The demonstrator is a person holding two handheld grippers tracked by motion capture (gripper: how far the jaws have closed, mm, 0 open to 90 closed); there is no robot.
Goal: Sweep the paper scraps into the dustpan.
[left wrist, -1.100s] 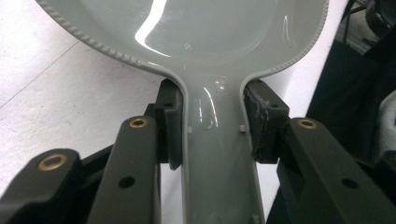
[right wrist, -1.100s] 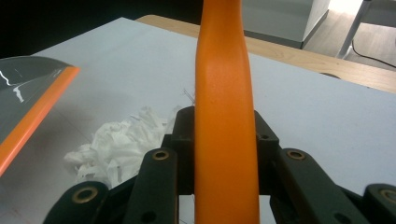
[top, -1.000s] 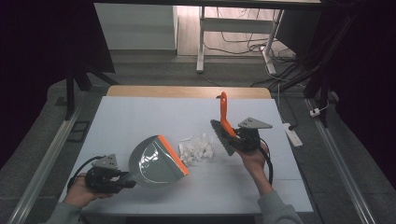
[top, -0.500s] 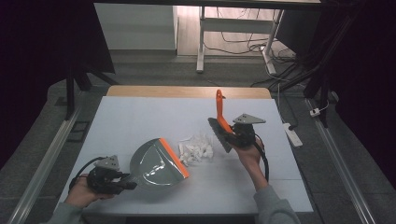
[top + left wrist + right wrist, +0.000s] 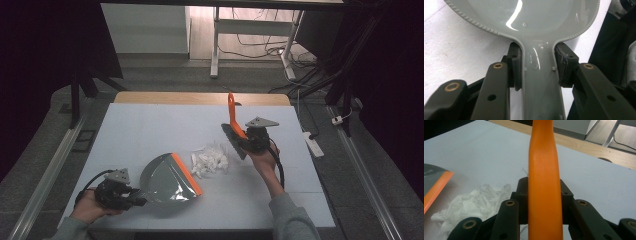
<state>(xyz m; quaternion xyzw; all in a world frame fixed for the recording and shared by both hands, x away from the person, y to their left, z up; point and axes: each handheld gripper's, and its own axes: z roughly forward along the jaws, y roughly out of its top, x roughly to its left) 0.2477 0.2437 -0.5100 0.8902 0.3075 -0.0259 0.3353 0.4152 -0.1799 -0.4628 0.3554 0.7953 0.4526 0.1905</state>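
Two tools share the job: crumpled white paper scraps (image 5: 210,160), light, soft and easily scattered, lie just left of the right tool (image 5: 245,141), clamped on an orange-handled brush (image 5: 232,117). Beyond the pile, the left tool (image 5: 131,196) grips the stiff grey plastic dustpan (image 5: 167,180) by its handle on the surface (image 5: 150,125).

Left claw (image 5: 134,201) lies low and clamped shut; right claw (image 5: 242,139), also clamped, is held raised
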